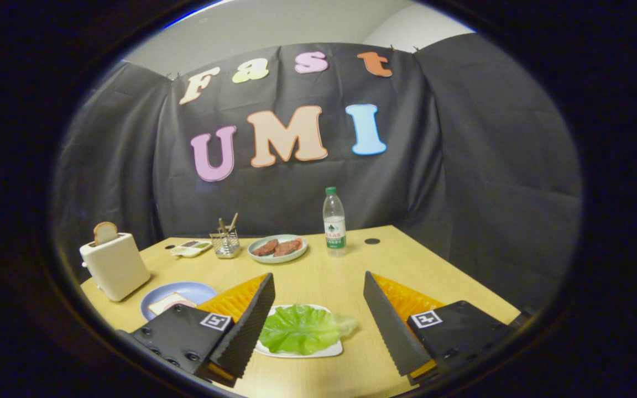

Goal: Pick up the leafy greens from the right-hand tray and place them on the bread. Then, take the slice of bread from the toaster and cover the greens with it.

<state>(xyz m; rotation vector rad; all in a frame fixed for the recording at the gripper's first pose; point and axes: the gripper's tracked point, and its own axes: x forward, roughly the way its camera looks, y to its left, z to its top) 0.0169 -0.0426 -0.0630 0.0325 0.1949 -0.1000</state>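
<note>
A: Two slices of bread concern us, and we start from the left: one stands upright in the white toaster, poking out of its slot as the toast slice. Just right of the toaster lies the blue plate with the base bread slice on it, partly behind our left finger.

B: And the lettuce leaf?

A: On the small white tray, between our fingers and just ahead of them. Our gripper is spread wide and holds nothing.

B: So the pickup is not yet begun. How do we do it well?

A: We judge we should come down with the leaf's thick middle between the tips, not its frilly right edge, which may tear or slip. We close gently, since it looks soft and light, and lift straight up so the tray stays put.

B: Then leftward to the plate?

A: Yes, keeping low and well short of the utensil holder, the dish of meat slices and the water bottle farther back.
</note>
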